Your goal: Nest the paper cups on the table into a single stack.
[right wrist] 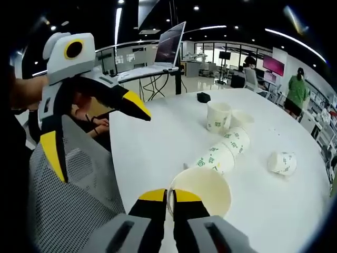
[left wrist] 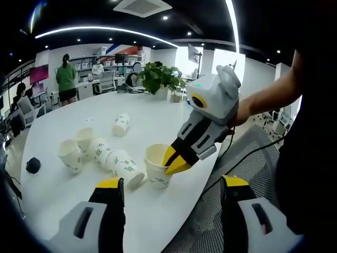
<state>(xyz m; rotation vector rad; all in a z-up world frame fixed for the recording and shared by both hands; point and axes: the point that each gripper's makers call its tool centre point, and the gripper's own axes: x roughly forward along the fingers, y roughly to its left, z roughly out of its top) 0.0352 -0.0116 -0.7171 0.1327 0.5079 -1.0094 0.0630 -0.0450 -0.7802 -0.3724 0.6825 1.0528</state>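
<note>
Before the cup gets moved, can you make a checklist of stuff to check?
1. Right hand-held gripper pinching the upright paper cup's rim: ok.
2. Left hand-held gripper open, holding nothing: ok.
3. All cups in one stack: not ok; a lying nested row, two upright cups and a tipped cup remain.
4. Table space beside the held cup: ok.
5. Grip firm enough: cannot tell.

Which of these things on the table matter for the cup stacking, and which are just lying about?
Part of the job:
- upright cup pinched at its rim by the right claw
- nested lying cups
- standing cups
- lone tipped cup

Just lying about:
- small black object
- potted plant
- laptop
</note>
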